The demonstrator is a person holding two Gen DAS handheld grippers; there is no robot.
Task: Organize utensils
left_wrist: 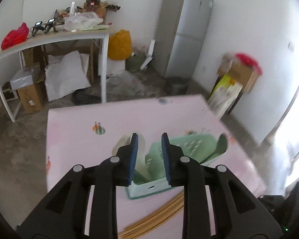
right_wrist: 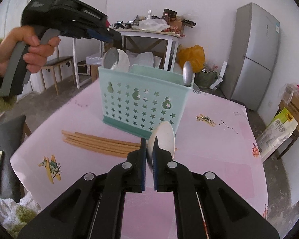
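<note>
Nearest us, the right hand-held gripper (right_wrist: 149, 149) pinches a white spoon (right_wrist: 164, 138); the left hand-held gripper (left_wrist: 149, 149) hangs open, empty, above the caddy (right_wrist: 145, 101). Next we judge the spoon must be lifted over the rim and dropped in; chopsticks (right_wrist: 97, 142) wait on the worktop (right_wrist: 219, 159).

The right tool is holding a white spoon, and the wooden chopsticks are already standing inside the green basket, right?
Not quite. The right tool does hold the white spoon, but the wooden chopsticks are not in the green basket. They lie flat on the pink table in front of it, as the right wrist view shows.
</note>
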